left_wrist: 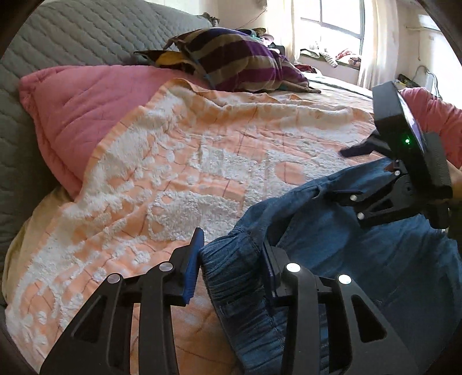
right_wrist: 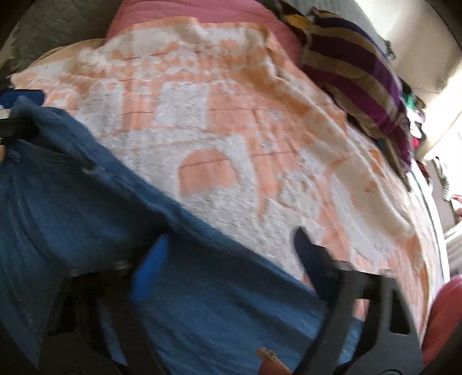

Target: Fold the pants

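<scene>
Blue denim pants (left_wrist: 361, 259) lie on an orange-and-white bedspread (left_wrist: 187, 161), at the lower right of the left wrist view. My left gripper (left_wrist: 231, 259) is open, its fingers on either side of the gathered elastic waistband (left_wrist: 231, 274). My right gripper (left_wrist: 340, 170) shows at the right of that view, open over the far edge of the waistband. In the blurred right wrist view the right gripper (right_wrist: 231, 248) is open above the pants (right_wrist: 86, 202), with the denim edge between its fingers.
A pink quilted pillow (left_wrist: 80, 109) and a striped purple-and-tan blanket (left_wrist: 239, 57) lie at the head of the bed. A grey quilted headboard (left_wrist: 72, 37) stands behind. A window (left_wrist: 340, 23) is at the far right.
</scene>
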Tool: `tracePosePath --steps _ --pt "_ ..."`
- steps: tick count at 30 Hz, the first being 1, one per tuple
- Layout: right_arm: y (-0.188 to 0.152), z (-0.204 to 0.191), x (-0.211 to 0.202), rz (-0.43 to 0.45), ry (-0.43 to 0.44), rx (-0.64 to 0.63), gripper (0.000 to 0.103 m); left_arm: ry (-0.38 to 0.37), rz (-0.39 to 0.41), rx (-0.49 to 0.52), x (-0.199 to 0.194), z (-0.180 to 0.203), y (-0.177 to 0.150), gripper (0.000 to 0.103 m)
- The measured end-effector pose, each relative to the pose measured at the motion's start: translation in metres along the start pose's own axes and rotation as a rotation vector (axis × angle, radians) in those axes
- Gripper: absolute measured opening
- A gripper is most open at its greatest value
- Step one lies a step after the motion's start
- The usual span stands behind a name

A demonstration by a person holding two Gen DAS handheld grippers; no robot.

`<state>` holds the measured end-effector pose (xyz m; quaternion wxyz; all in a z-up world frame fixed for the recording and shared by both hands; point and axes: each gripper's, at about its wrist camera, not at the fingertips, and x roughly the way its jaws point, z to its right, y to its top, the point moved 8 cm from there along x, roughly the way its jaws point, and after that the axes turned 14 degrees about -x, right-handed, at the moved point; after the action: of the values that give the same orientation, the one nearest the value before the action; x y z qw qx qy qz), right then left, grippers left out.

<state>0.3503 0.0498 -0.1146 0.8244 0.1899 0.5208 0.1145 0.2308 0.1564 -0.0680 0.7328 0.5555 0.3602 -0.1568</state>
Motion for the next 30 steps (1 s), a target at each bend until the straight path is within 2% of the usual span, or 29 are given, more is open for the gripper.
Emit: tracePosePath --steps 3,6,8,11,19,27,30 --pt "0.001 -0.014 -0.006 0.030 0.057 0.011 0.022 0.007 0.000 0.004 0.001 -0.001 -0.003 0.035" --pt "-0.004 -0.017 -0.018 0.068 0.076 0.072 0.010 0.004 0.003 0.001 -0.001 -0.002 -0.004 0.035" --pt "-0.009 -0.017 -0.034 0.113 0.082 0.123 0.006 -0.002 0.006 -0.003 -0.003 -0.003 -0.005 0.035" --pt "-0.017 -0.019 -0.060 0.171 0.083 0.180 0.005 -0.021 0.008 -0.009 -0.008 -0.004 -0.007 0.035" --pt "-0.051 -0.041 -0.123 0.257 0.081 0.275 0.005 -0.123 0.041 -0.007 -0.042 0.010 -0.016 0.035" --pt "-0.073 -0.080 -0.175 0.296 0.107 0.291 0.005 -0.188 0.047 0.055 -0.082 0.020 -0.043 0.035" --pt "-0.079 -0.100 -0.193 0.311 0.118 0.277 0.005 -0.191 0.044 0.078 -0.094 0.020 -0.052 0.035"
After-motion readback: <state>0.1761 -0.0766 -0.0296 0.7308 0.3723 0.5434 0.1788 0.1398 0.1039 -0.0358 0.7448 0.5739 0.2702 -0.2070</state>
